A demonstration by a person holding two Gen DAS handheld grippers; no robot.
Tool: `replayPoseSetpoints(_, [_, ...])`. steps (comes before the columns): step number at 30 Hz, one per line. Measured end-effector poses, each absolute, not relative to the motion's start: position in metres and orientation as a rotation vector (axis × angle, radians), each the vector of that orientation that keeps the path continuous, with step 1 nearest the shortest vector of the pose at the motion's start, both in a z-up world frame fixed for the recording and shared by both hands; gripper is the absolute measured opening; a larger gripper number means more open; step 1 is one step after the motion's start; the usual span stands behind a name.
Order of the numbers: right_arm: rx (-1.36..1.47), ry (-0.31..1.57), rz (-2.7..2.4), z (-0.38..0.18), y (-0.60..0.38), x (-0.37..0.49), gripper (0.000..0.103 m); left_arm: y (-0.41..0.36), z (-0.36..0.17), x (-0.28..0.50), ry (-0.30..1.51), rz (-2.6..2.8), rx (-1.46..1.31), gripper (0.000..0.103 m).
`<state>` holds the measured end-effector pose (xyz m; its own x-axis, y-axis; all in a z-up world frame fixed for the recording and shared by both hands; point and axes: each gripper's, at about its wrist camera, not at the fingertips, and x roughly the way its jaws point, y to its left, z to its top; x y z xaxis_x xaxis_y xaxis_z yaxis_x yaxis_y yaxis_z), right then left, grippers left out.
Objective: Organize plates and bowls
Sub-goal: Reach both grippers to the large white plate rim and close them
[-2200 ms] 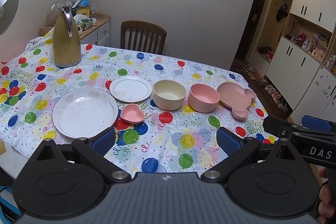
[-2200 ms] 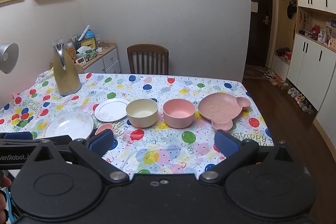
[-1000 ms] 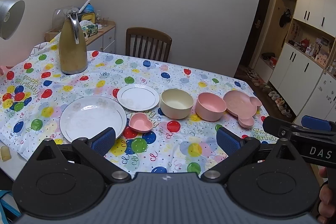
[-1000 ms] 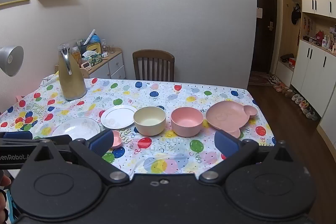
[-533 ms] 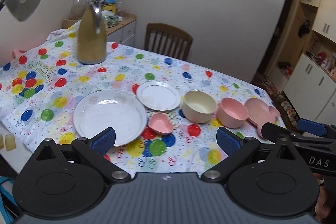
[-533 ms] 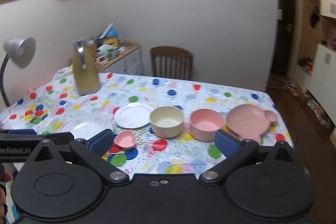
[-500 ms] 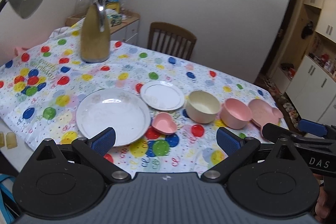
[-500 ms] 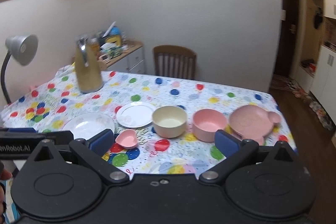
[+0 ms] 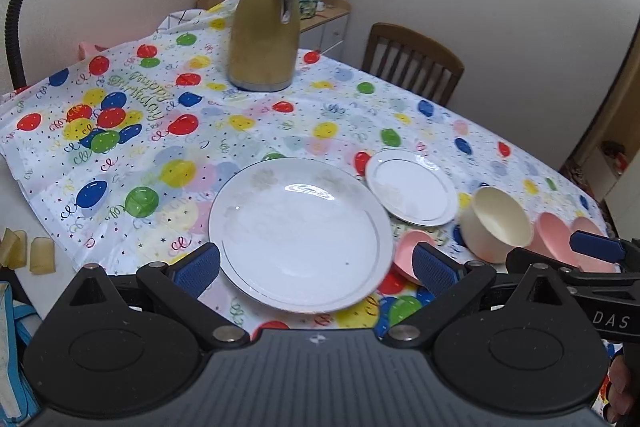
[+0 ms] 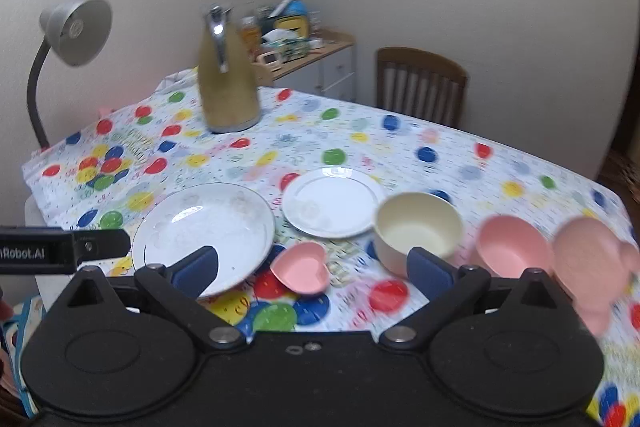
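On the balloon tablecloth (image 9: 168, 131) lie a large white plate (image 9: 300, 233) (image 10: 204, 223), a small white plate (image 9: 412, 193) (image 10: 334, 201), a pink heart dish (image 10: 302, 269) (image 9: 408, 247), a cream bowl (image 9: 496, 223) (image 10: 418, 227), a pink bowl (image 10: 514, 247) and a pink mouse-shaped plate (image 10: 588, 263). My left gripper (image 9: 316, 267) is open and empty, its fingers on either side of the large plate's near rim. My right gripper (image 10: 314, 269) is open and empty, over the heart dish near the table's front edge.
A gold thermos jug (image 9: 266, 31) stands at the back left of the table. A grey desk lamp (image 10: 76, 31) leans in from the left. A wooden chair (image 10: 422, 87) stands behind the table, a cluttered side cabinet (image 10: 304, 55) beside it.
Both grippers have moved left and closer to the table. The large white plate now sits between my left fingers. No dish has moved.
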<state>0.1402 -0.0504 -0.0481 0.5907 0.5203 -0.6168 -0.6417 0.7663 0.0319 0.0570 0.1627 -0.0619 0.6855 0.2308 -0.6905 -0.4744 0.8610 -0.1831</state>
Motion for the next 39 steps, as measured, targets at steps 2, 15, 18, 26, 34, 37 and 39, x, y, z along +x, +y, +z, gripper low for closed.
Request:
replayPoseSetpoints(2, [-0.229,0.659,0.704,-0.057,-0.037,0.153,0.1,0.173,-0.069,0.066,0.731,0.416,-0.376,0.103])
replayPoseSetpoints(15, [-0.235,0.868,0.788,-0.115,0.037,0.227,0.08,0.249,-0.121,0.111,0.844,0.554,-0.508,0.102])
replayPoseSetpoints(18, [-0.229,0.923,0.786,-0.127,0.05,0.239,0.073,0.264,-0.132,0.116,0.861,0.579,-0.538,0.101])
replayPoseSetpoints(26, [-0.226,1.004,0.803,-0.148,0.068,0.256,0.049,0.278,-0.153,0.125,0.906,0.574,-0.579,0.076])
replayPoseSetpoints(34, [-0.183,1.07,0.84,-0.155,0.075,0.266,0.028,0.28,-0.16,0.126,0.917,0.568,-0.618,0.058])
replayPoseSetpoints(37, [-0.18,1.087,0.841,-0.158,0.077,0.269,0.022,0.282,-0.161,0.127,0.916,0.565,-0.628,0.042])
replayPoseSetpoints(39, [-0.173,1.096,0.834,-0.159,0.076,0.272,0.018,0.282,-0.16,0.127,0.911,0.561,-0.637,0.035])
